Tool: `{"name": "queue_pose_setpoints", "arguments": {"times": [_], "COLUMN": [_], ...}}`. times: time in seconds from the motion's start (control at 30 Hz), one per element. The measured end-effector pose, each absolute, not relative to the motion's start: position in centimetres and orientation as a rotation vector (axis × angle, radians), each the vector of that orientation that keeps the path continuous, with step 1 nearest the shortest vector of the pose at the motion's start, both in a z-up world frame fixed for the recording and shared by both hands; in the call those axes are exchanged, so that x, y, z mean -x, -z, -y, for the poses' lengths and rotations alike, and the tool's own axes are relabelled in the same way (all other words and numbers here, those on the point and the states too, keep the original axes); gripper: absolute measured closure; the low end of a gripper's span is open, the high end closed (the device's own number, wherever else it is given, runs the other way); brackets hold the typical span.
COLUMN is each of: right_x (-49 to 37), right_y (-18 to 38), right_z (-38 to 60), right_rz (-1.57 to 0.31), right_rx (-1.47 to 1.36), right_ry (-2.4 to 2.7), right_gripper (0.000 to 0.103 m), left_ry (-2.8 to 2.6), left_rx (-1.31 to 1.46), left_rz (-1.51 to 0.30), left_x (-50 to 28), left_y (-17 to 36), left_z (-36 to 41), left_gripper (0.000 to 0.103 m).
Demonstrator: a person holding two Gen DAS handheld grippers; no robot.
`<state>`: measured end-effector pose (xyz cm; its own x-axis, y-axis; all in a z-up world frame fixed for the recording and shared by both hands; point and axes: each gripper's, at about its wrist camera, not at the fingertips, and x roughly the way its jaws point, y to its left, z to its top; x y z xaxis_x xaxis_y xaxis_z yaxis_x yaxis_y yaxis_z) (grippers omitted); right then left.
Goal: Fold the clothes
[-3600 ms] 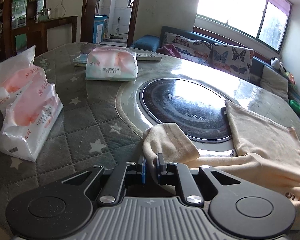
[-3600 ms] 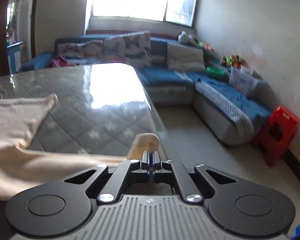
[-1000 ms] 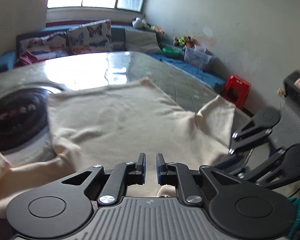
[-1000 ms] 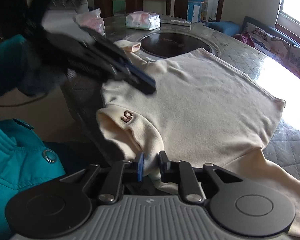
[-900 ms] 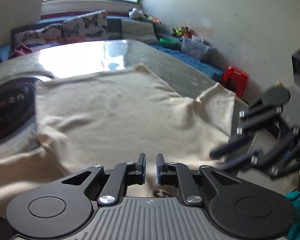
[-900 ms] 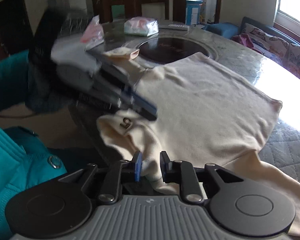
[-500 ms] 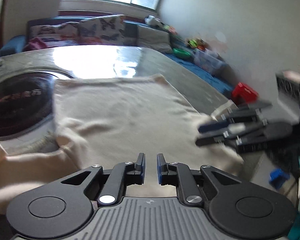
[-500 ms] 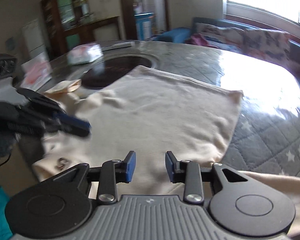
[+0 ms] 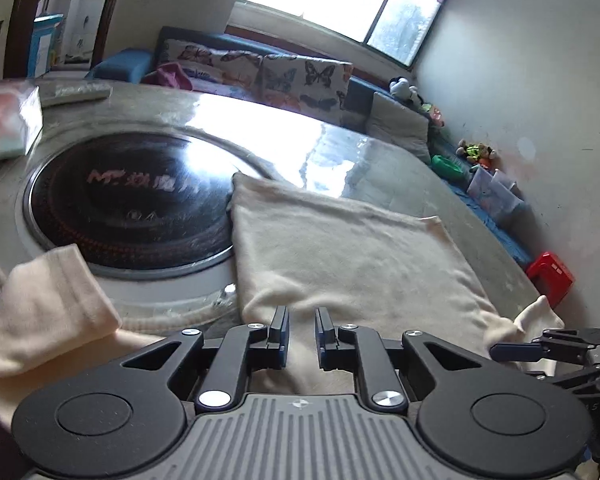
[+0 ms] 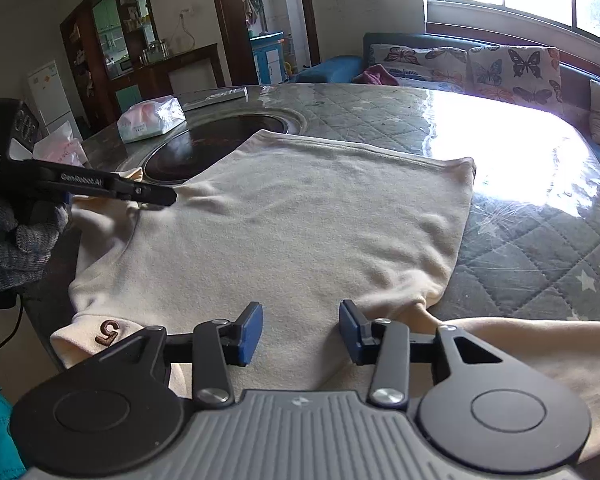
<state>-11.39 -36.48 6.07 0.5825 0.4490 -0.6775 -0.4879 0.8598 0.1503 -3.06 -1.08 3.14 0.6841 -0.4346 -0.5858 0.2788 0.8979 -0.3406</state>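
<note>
On the tabletop's (image 10: 540,236) left edge, the left gripper (image 10: 168,197), its arm marked "GenRobot.AI", hovers with fingers slightly parted, gripping nothing. Beside it, the round dark hotplate (image 9: 128,196) bears reddish writing too blurred to read. The cream sweater (image 10: 300,232) lies flat toward the near edge, an embroidered "5" (image 10: 107,332) near its collar. The right gripper (image 10: 300,330) is spread wide above it, released.

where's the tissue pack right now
In the right wrist view the tissue pack sits far left on the table, just behind the dark round hotplate and beyond the cream sweater.
</note>
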Motion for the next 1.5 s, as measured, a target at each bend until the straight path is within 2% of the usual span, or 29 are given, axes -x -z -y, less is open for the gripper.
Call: {"name": "queue_pose_setpoints", "arguments": {"times": [0.17, 0.4, 0.6, 0.67, 0.7, 0.93, 1.0, 1.07, 1.1, 1.17, 1.37, 1.5], "right_x": [11.6, 11.7, 11.7, 11.8, 11.7, 11.8, 11.8, 11.8, 11.8, 11.9, 11.9, 11.9], "right_y": [-6.0, -5.9, -5.9, -5.8, -5.8, -5.8, -5.8, -5.8, -5.8, -5.8, -5.8, -5.8], "right_z": [36.2, 36.0, 36.0, 36.0, 36.0, 35.8, 35.7, 35.6, 35.5, 35.5, 35.5, 35.5], "right_rz": [-0.764, -0.755, -0.752, -0.75, -0.75, -0.75, -0.751, -0.752, -0.751, -0.751, -0.751, -0.752], "right_rx": [0.046, 0.055, 0.042, 0.035, 0.032, 0.037, 0.038, 0.042, 0.043, 0.045, 0.045, 0.048], "right_ry": [-0.533, -0.529, -0.527, -0.527, -0.528, -0.521, -0.521, -0.522, -0.523, -0.524, -0.525, -0.527], "right_gripper": [0.055, 0.053, 0.052, 0.051, 0.049, 0.048, 0.047, 0.046, 0.044, 0.044, 0.043, 0.043], "left_ry": [0.388, 0.268, 0.171, 0.146, 0.133, 0.088, 0.077, 0.068, 0.064, 0.048, -0.084, -0.169], "left_rx": [0.204, 0.136, 0.072, 0.046, 0.033, -0.047, -0.07, -0.061, -0.046, -0.012, 0.13, 0.15], "left_rz": [-0.737, -0.653, -0.597, -0.601, -0.603, -0.606, -0.597, -0.591, -0.587, -0.563, -0.475, -0.489], "left_x": [1.2, 4.3, 6.6, 6.8, 6.9, 7.2, 7.2, 7.2, 7.2, 7.5, 8.9, 9.4], "left_y": [-2.1, -3.5, -4.2, -3.8, -3.7, -2.6, -2.4, -2.4, -2.5, -2.9, -4.7, -4.3], "left_z": [2.9, -0.3, -3.0, -3.5, -3.8, -4.2, -4.2, -4.6, -5.0, -5.8, -10.3, -12.8], "left_gripper": [0.084, 0.083, 0.07, 0.058, 0.056, 0.055, 0.056, 0.075, 0.078, 0.092, 0.097, 0.097]}}
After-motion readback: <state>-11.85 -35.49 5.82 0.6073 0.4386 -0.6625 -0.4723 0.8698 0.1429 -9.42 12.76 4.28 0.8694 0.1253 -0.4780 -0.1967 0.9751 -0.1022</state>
